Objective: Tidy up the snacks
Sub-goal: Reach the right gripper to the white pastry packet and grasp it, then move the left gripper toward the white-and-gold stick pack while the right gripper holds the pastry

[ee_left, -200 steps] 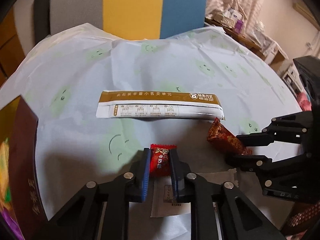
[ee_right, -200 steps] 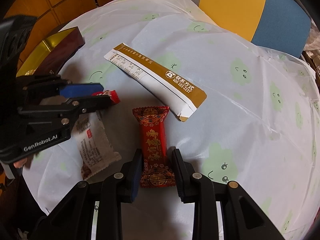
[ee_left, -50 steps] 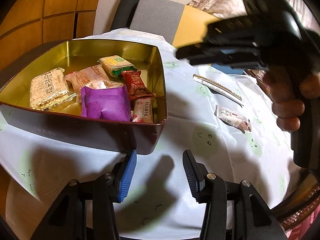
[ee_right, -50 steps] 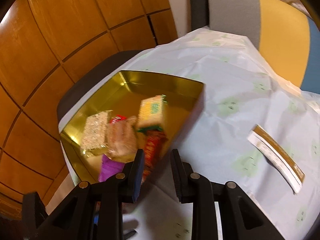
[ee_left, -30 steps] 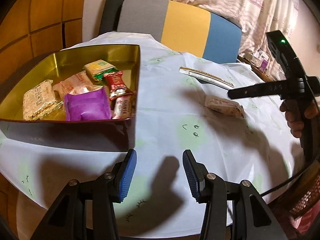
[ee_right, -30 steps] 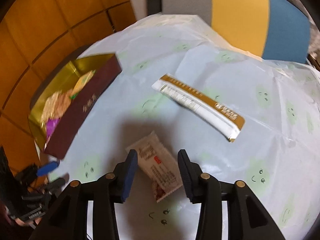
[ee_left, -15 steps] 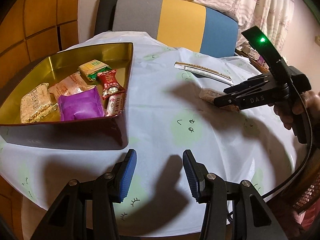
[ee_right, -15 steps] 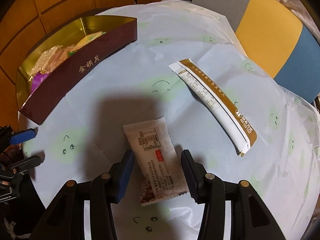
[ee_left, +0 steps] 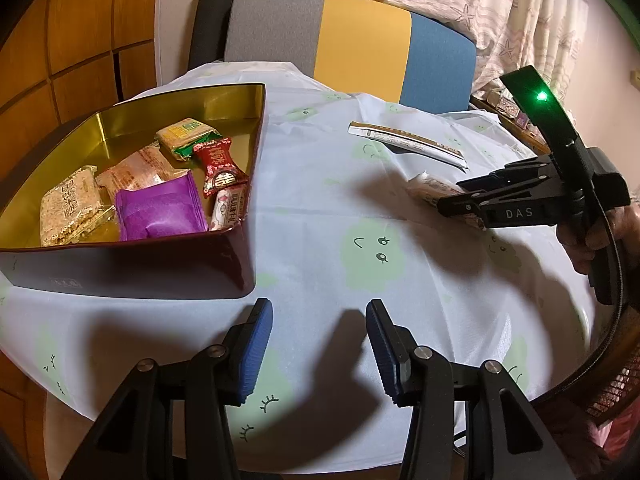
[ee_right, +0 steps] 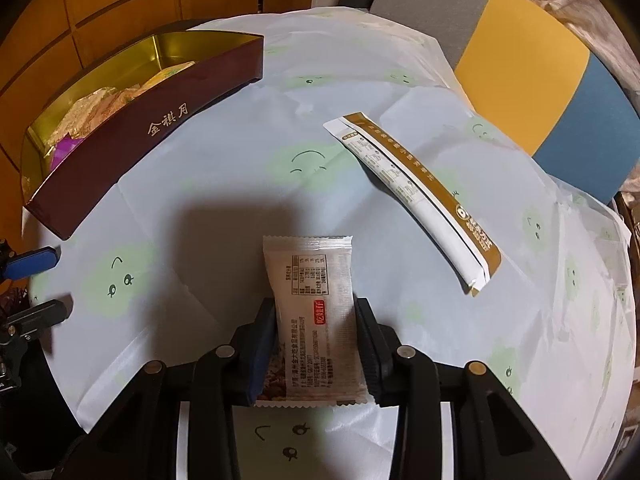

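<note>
Far left, the maroon tin (ee_left: 132,276) with the gold inside now has the red candy (ee_left: 218,164) in it, next to the purple pouch (ee_left: 160,210), a green-and-yellow bar (ee_left: 186,136) and some oat bars, so both candies I was holding are put away. My left gripper (ee_left: 319,354) hangs open and empty over the tablecloth (ee_left: 320,208). Moving right, my right gripper (ee_right: 316,344) has dropped onto the white snack packet (ee_right: 314,292) and its jaws are closing, pads at the edges (looks gripped). Beyond it the long brown-and-white sachet (ee_right: 416,200) still waits.
</note>
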`<state>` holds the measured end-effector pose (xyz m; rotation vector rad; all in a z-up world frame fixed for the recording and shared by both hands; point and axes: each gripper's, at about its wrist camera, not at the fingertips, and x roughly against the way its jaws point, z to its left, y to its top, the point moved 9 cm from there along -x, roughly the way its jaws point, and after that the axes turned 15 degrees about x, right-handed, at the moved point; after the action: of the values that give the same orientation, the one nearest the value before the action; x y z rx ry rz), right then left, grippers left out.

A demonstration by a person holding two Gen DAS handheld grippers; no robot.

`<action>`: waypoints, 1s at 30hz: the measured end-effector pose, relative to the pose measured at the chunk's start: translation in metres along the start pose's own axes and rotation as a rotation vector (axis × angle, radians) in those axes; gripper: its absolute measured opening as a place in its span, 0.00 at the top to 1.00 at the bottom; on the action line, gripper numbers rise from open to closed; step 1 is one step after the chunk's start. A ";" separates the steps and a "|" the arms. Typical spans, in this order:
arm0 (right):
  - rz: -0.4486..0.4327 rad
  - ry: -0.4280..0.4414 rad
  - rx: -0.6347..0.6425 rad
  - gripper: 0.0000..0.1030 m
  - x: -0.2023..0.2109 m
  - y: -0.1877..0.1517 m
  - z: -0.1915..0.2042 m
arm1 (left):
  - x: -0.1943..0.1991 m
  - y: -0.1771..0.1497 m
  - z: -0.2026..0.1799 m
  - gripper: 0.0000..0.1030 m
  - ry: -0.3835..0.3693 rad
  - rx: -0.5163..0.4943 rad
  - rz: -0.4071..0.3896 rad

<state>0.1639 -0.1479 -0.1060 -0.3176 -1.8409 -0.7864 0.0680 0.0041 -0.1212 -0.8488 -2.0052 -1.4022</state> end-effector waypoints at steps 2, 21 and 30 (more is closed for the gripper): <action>-0.003 0.002 -0.010 0.62 0.000 0.000 0.000 | 0.000 0.000 0.000 0.51 -0.001 0.000 0.001; 0.069 -0.015 -0.042 0.62 0.005 -0.016 -0.018 | -0.001 -0.002 -0.002 0.47 0.004 -0.017 0.003; 0.104 -0.051 -0.213 0.58 0.008 -0.057 -0.065 | 0.000 -0.001 -0.012 0.47 0.000 -0.052 0.007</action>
<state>0.1765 -0.2341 -0.1052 -0.5705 -1.7747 -0.9106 0.0685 -0.0076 -0.1182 -0.8773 -1.9717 -1.4565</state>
